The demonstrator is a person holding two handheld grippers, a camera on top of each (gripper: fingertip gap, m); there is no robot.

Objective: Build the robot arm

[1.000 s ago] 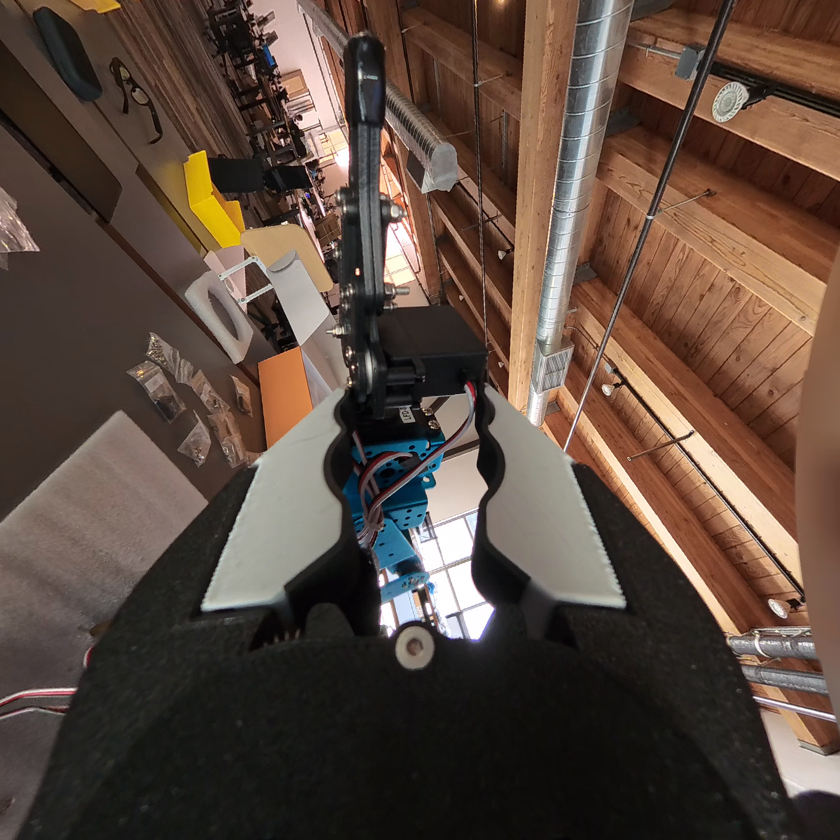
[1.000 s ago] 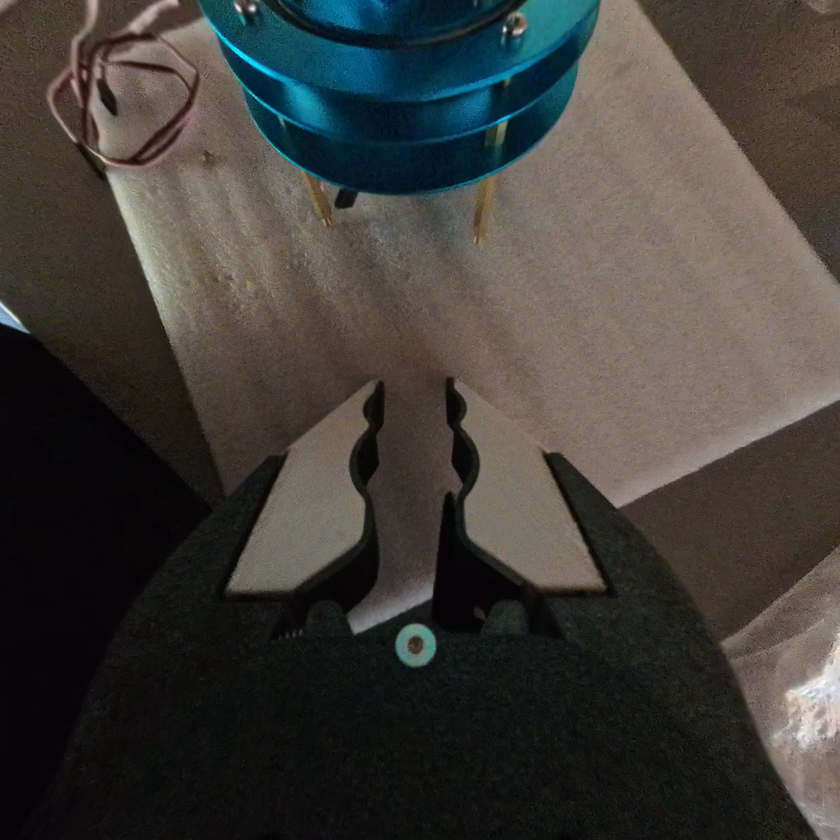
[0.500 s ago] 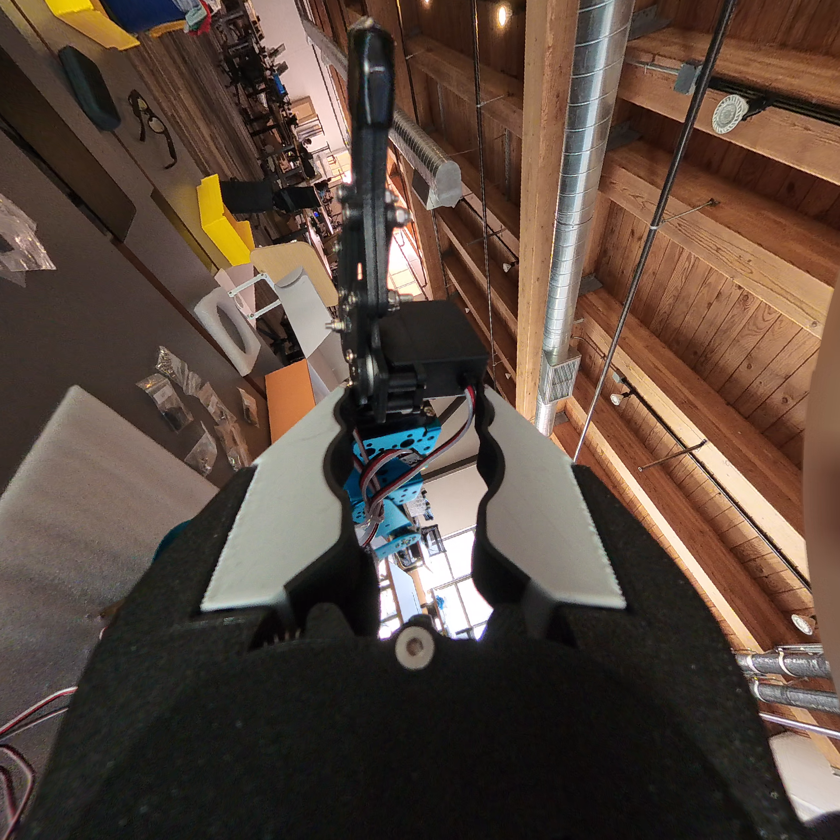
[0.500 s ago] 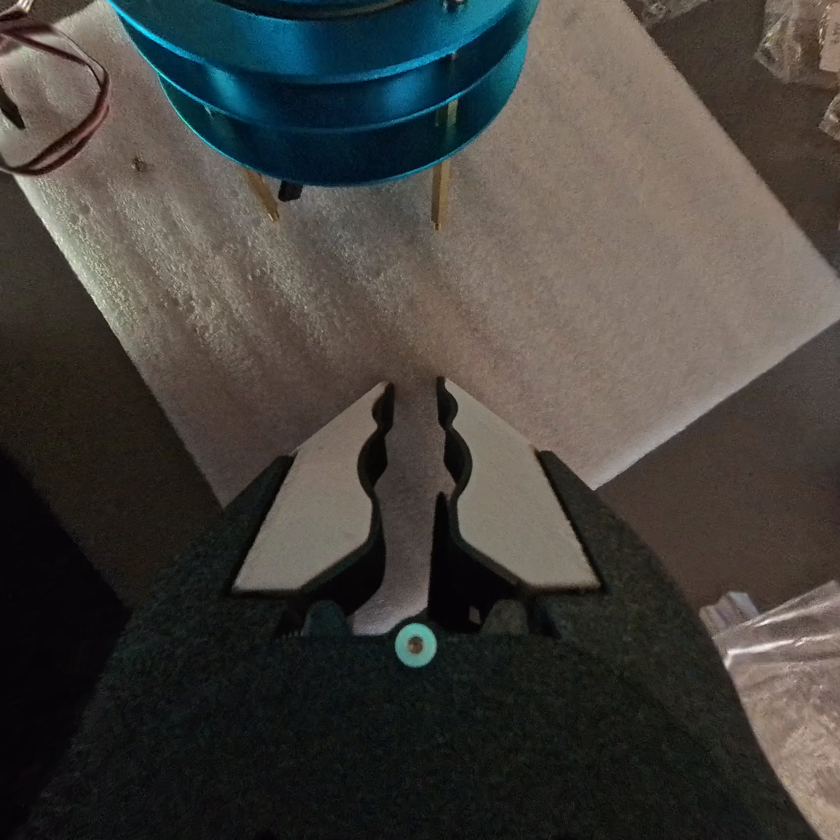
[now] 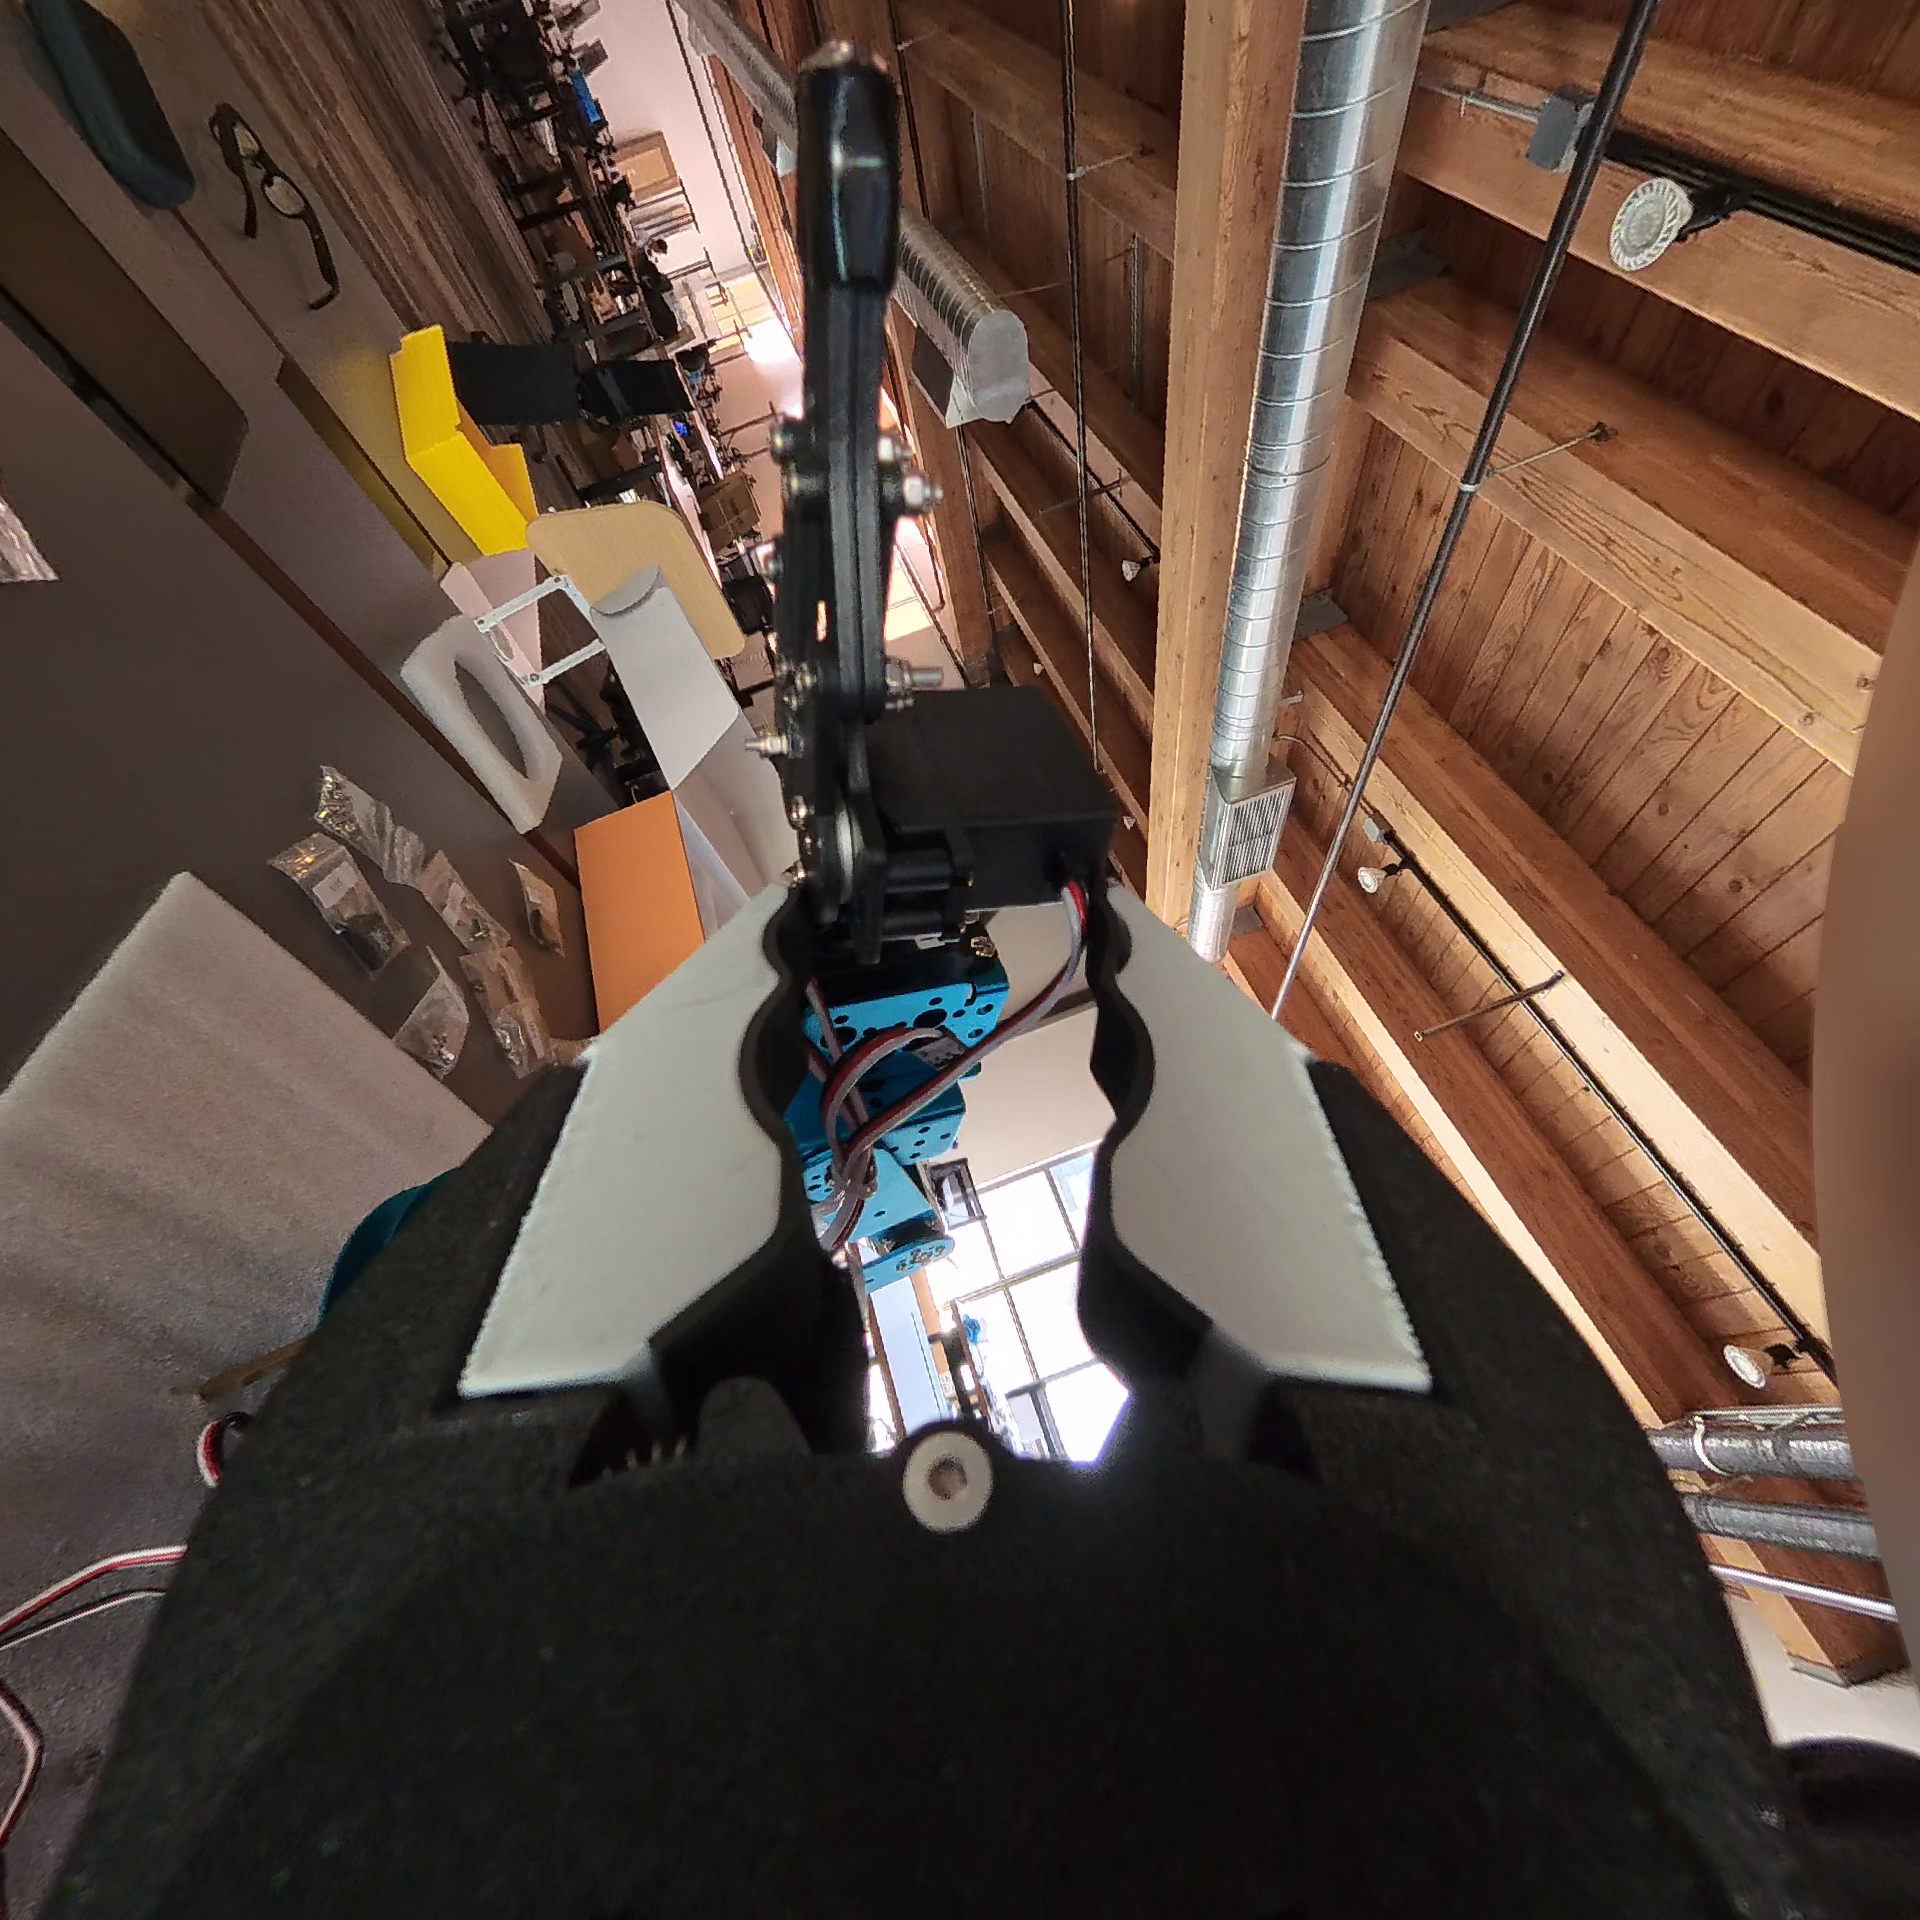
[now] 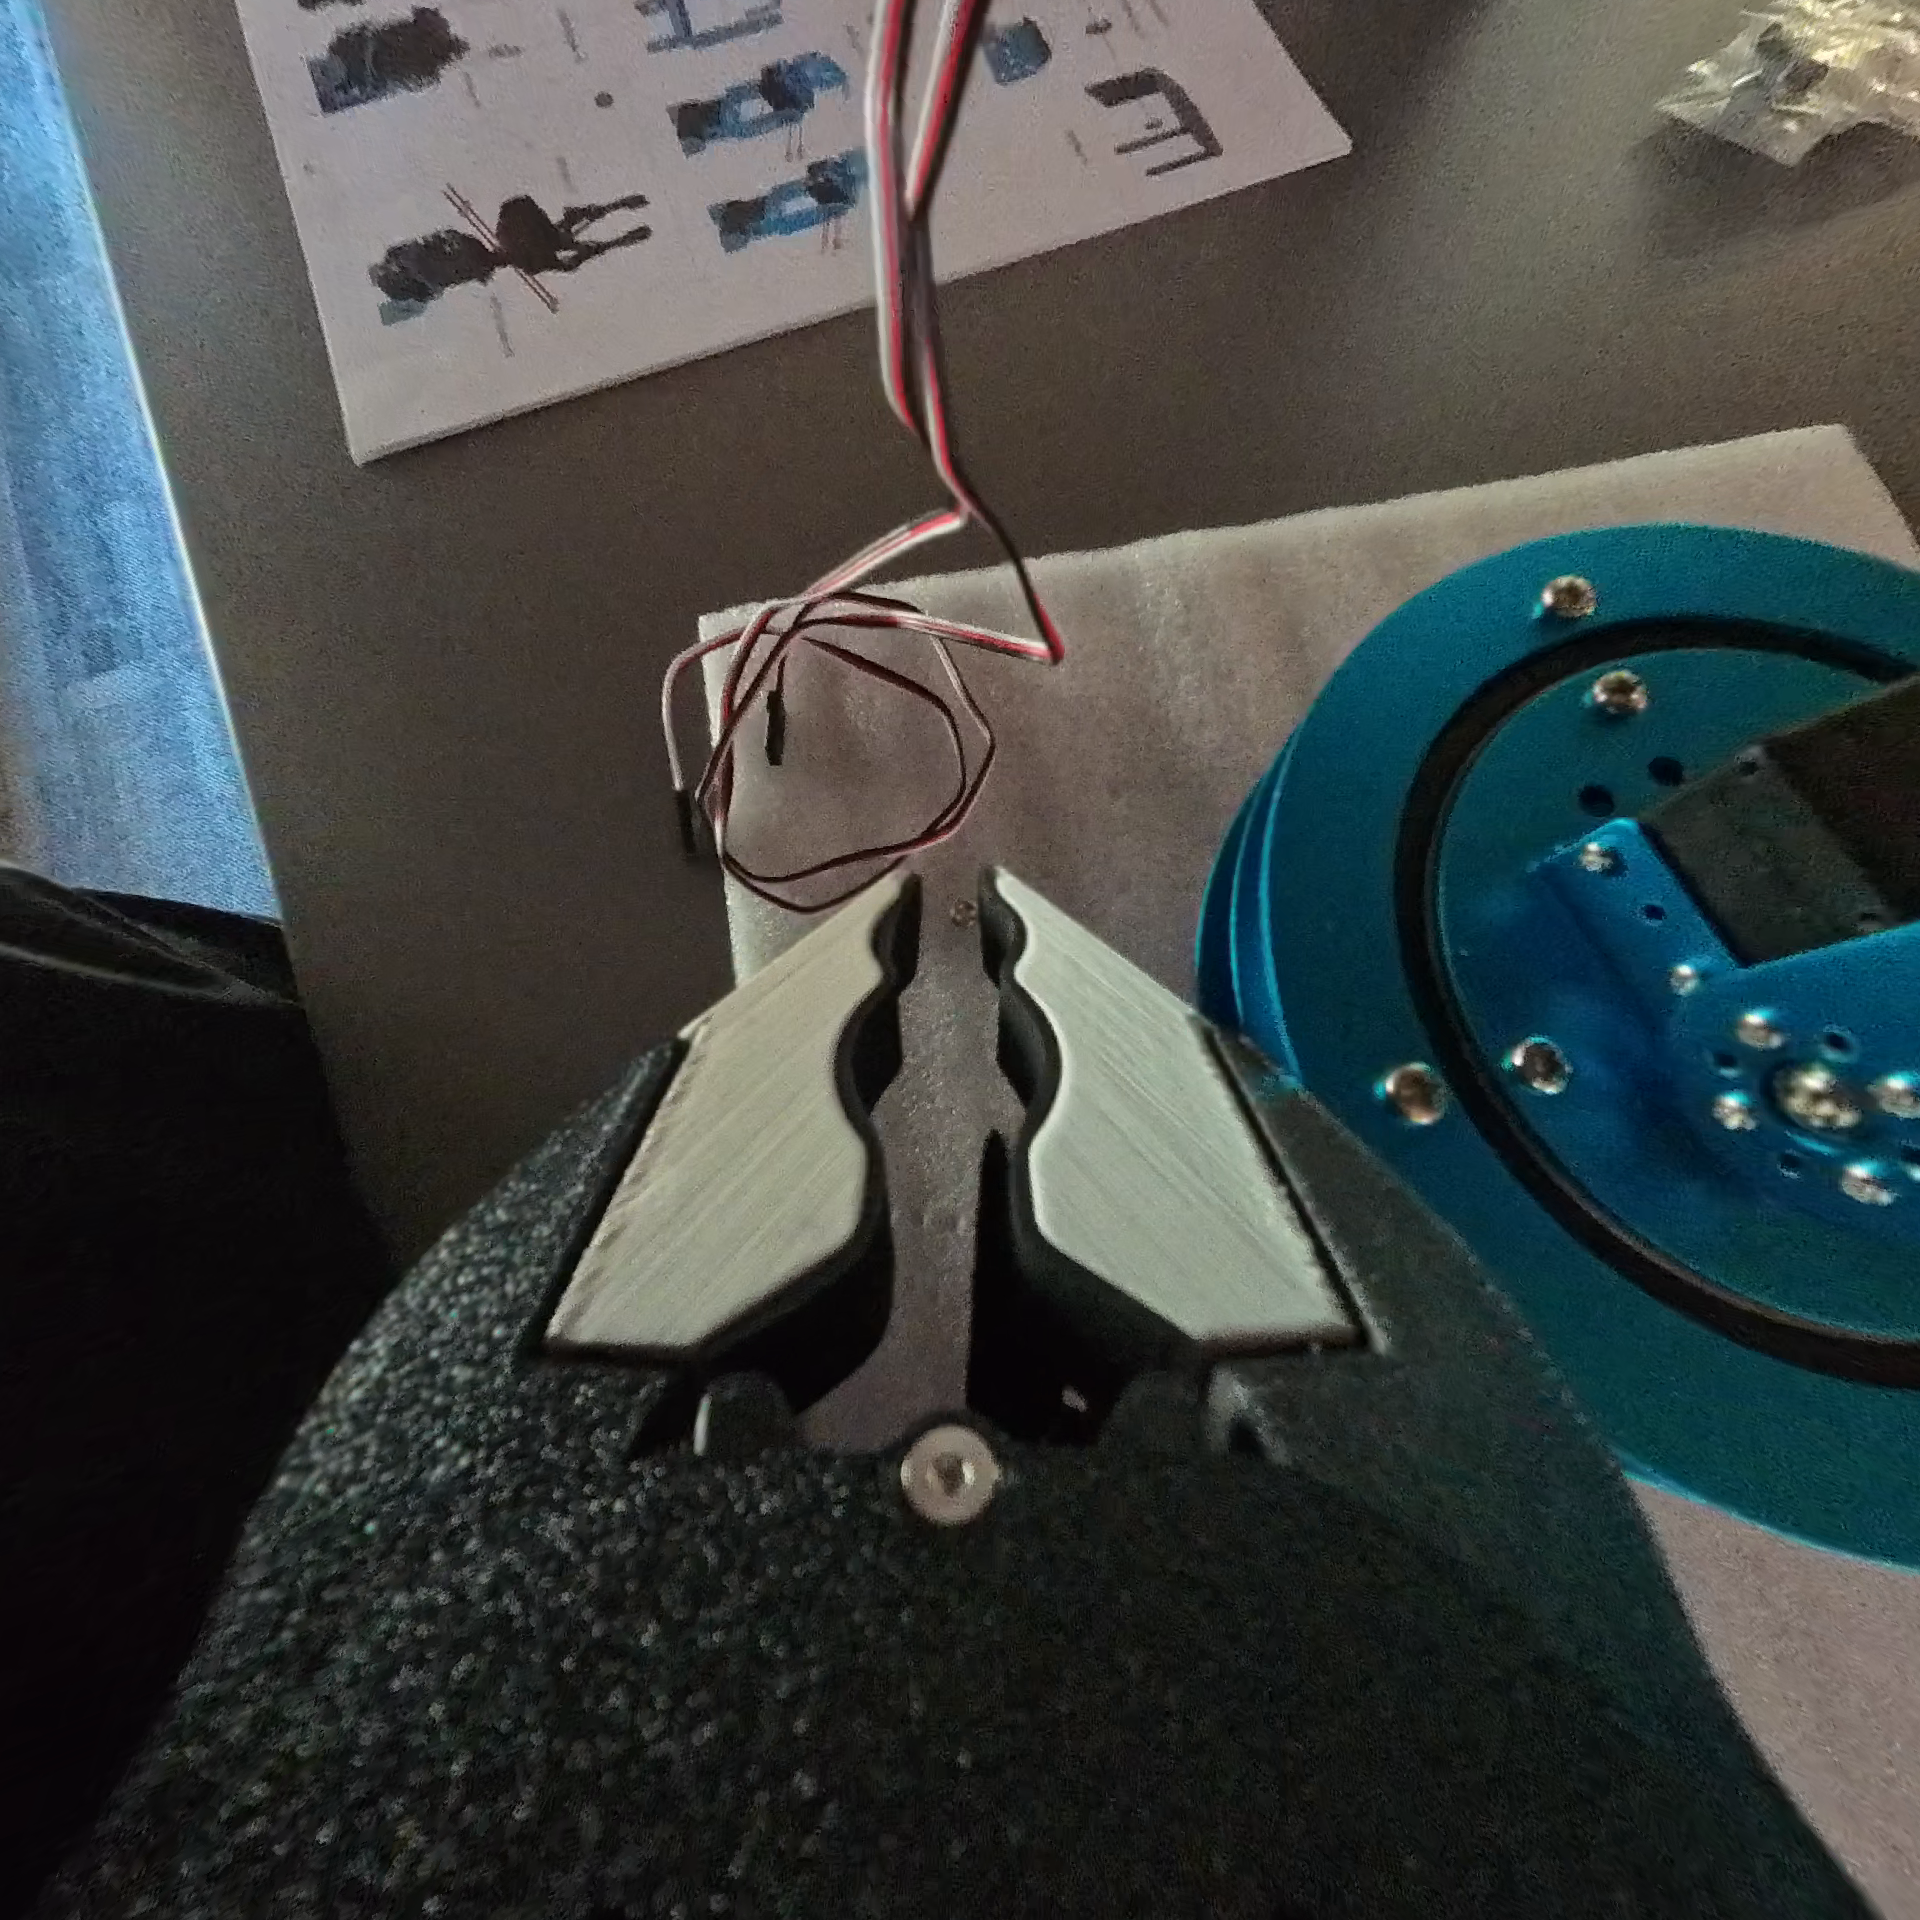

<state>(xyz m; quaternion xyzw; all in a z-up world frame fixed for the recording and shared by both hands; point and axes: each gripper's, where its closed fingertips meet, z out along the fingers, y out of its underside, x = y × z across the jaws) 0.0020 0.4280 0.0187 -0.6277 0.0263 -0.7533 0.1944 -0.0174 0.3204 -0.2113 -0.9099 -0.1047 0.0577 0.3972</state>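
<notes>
My left gripper [image 5: 945, 904] points up toward the ceiling and is shut on a small robot arm. Its fingertips clamp the black servo [image 5: 987, 790]. The arm's black claw [image 5: 842, 416] stands above the tips, and blue brackets [image 5: 894, 1049] with red-white-black wires [image 5: 1049, 987] run down between the fingers. My right gripper [image 6: 948, 894] hovers over a white foam sheet [image 6: 1247, 623], just left of the arm's blue round base [image 6: 1351, 935]. Its jaws are closed to a thin slit with nothing between them. The servo wires [image 6: 914, 312] hang down and coil on the foam just ahead of the tips.
A printed picture sheet [image 6: 623, 260] lies on the dark table beyond the foam, and clear parts bags [image 6: 1787, 73] lie at the far right. The left wrist view shows more parts bags [image 5: 364, 894], a white foam piece [image 5: 468, 707], an orange box [image 5: 634, 914], a yellow bin [image 5: 447, 447] and glasses [image 5: 281, 208]. The left gripper's tips are roughly 25 centimeters from the right gripper's.
The right gripper has swung from facing the blue base's side and brass legs to a spot left of it, above the wire coil, and its jaws have narrowed. The left grip is unchanged.
</notes>
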